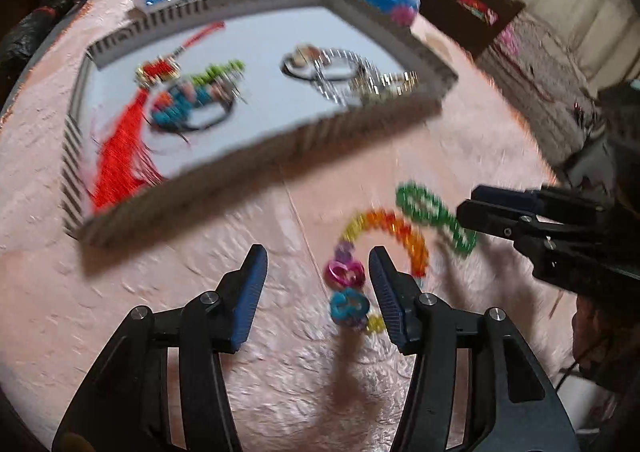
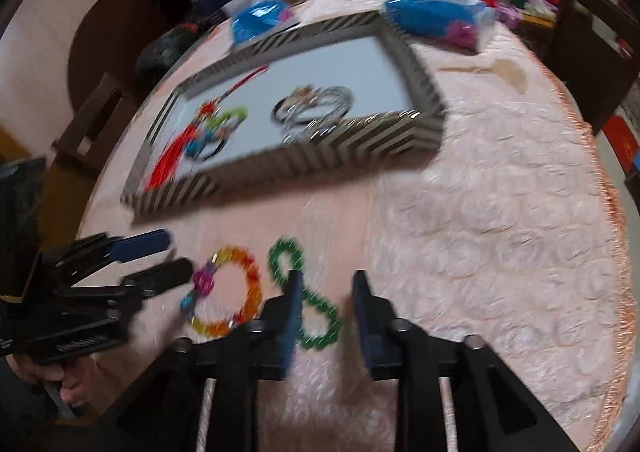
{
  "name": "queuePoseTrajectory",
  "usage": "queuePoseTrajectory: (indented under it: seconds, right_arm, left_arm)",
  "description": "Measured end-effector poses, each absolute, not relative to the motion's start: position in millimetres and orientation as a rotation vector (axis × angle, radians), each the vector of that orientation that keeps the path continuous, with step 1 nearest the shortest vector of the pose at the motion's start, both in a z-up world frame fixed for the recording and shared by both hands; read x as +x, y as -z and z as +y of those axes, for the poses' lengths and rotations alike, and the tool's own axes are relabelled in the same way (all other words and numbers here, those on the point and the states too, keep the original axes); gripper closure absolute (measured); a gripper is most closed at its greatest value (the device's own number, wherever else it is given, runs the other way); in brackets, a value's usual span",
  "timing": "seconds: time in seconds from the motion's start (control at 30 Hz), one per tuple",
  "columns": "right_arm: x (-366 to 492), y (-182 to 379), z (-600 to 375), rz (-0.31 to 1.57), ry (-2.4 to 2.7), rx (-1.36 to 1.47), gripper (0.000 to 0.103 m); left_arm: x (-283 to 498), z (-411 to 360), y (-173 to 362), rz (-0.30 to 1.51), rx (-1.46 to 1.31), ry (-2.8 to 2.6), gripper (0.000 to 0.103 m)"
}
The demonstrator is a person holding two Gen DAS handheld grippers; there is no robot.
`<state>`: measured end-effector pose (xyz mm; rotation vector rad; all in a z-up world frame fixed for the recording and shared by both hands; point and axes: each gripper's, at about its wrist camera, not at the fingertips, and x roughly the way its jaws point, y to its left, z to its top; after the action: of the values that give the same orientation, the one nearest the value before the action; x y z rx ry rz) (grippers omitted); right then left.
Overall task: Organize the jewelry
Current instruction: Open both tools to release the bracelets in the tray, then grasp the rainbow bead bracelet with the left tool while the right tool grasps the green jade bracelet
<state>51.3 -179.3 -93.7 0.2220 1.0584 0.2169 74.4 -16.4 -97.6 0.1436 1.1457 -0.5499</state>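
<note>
Here, two bead bracelets, rainbow bracelet (image 2: 230,290) and green bracelet (image 2: 306,298), on cloth, one tray (image 2: 304,161), both hand-held grippers, left hand-held gripper (image 1: 318,288), right hand-held gripper (image 2: 326,302), apart

A zigzag-patterned rectangular tray (image 2: 352,141) sits on the pink-clothed round bench (image 2: 480,252), holding a red tassel ornament (image 1: 124,147) at its left and silver bangles (image 1: 340,71) to the right. Nearer the camera (outside the tray) a rainbow bead bracelet (image 2: 240,292) lies left of a green bead bracelet (image 2: 316,316).
</note>
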Motion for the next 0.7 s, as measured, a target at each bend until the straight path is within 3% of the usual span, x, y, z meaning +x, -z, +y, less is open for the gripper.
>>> queuePoseTrajectory:
  seconds: [0.13, 0.2, 0.3, 0.53, 0.7]
  right_arm:
    - [50.1, 104.1, -163.4, 1.072, -0.253, 0.137, 0.073]
    - [49.6, 104.6, -158.6, 1.054, -0.253, 0.08, 0.073]
    - [48.6, 106.2, -156.6, 1.049, -0.256, 0.05, 0.073]
    - [36.5, 106.4, -164.3, 1.058, -0.228, 0.071, 0.089]
    - [18.8, 103.4, -175.2, 1.071, -0.211, 0.202, 0.095]
  left_arm:
    - [62.9, -23.5, 101.2, 1.112, 0.218, 0.555, 0.052]
    - [60.2, -21.2, 101.9, 1.106, 0.247, 0.525, 0.077]
    - [63.1, -9.1, 102.3, 1.12, 0.217, 0.509, 0.096]
    - [49.9, 13.4, 101.1, 1.131, 0.192, 0.51, 0.096]
    - [42.2, 20.9, 95.8, 1.145, 0.17, 0.529, 0.1]
